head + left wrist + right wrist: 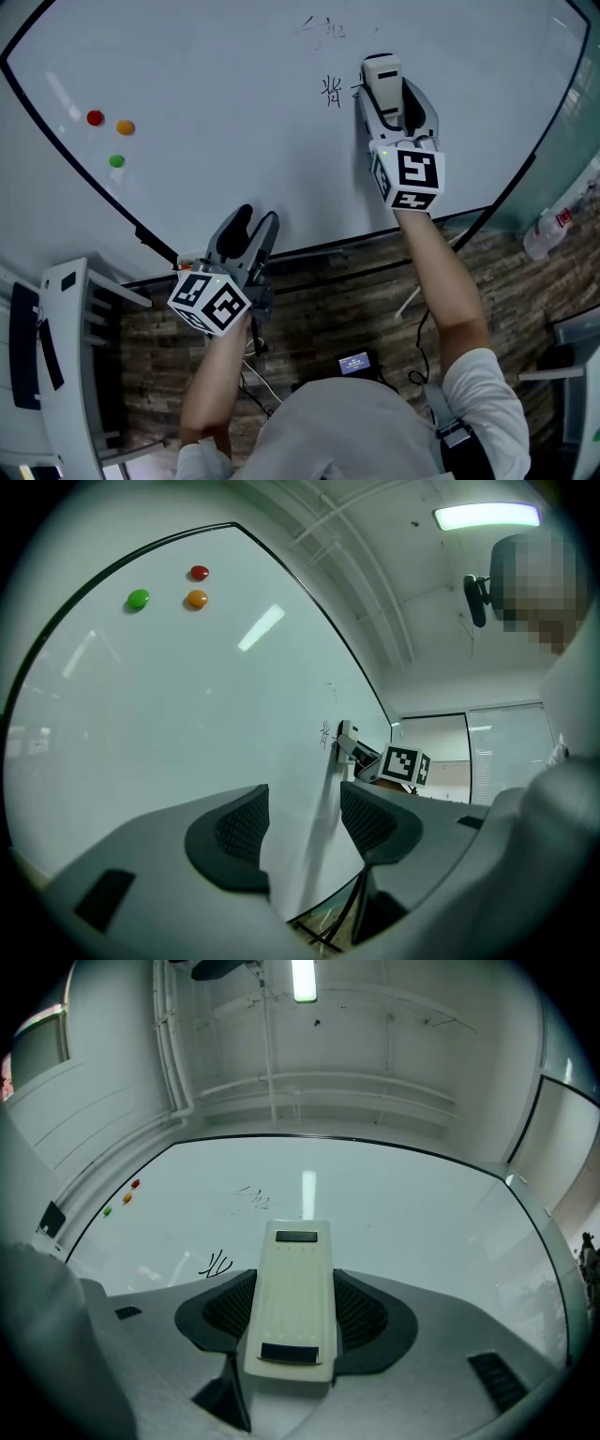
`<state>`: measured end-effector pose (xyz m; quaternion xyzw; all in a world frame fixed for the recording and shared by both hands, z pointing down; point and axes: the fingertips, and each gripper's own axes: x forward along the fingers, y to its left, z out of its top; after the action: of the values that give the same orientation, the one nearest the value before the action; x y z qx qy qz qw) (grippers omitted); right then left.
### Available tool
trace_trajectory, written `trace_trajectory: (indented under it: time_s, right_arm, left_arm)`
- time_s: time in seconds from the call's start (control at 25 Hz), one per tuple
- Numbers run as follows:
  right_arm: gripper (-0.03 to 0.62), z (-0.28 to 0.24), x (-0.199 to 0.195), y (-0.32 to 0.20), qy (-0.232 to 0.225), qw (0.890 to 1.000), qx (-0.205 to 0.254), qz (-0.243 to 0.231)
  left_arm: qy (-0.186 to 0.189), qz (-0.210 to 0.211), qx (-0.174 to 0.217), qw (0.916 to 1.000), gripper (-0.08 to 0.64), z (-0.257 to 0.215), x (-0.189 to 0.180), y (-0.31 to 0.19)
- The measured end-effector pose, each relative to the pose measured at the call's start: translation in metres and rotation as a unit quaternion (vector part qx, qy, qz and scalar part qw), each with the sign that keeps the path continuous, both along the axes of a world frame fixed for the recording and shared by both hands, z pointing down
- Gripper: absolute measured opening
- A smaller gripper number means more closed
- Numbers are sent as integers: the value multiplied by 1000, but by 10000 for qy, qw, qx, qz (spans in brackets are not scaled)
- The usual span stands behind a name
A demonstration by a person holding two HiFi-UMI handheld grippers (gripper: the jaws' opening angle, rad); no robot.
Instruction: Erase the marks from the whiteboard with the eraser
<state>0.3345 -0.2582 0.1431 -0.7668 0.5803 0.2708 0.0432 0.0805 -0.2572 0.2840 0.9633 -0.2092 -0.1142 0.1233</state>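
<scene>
right gripper [293, 1312] clamped on eraser [382, 73], which seems flat against whiteboard [216, 84], mid-board, well up from bottom edge. dark mark [332, 92] just left of it, fainter marks [323, 26] higher. left gripper [305, 822] jaws apart, empty, near bottom edge. best: pad flat, even pressure, sweep left, then up.

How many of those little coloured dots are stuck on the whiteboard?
3, grouped at the left of the whiteboard in the head view: red dot, orange dot beside it, green dot below. None seems hidden.
</scene>
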Motion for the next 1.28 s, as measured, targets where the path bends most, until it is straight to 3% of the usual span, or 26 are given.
trace_trajectory:
  time_s: [0.24, 0.48, 0.76, 1.28]
  right_arm:
    - [272, 1, -7, -2, 4, 10000, -12, 7]
    - [272, 13, -46, -15, 381, 9989, -207, -164]
    - [272, 20, -70, -24, 497, 9977, -343, -313]
    - [272, 52, -133, -49, 868, 9880, -967, -833]
  left_arm:
    - [39, 10, -45, 10000, 247, 4, -4, -2]
    - [51, 4, -80, 10000, 247, 4, -7, 2]
    - [55, 18, -80, 10000, 247, 9, -12, 1]
    - [93, 1, -125, 9999, 247, 11, -13, 11]
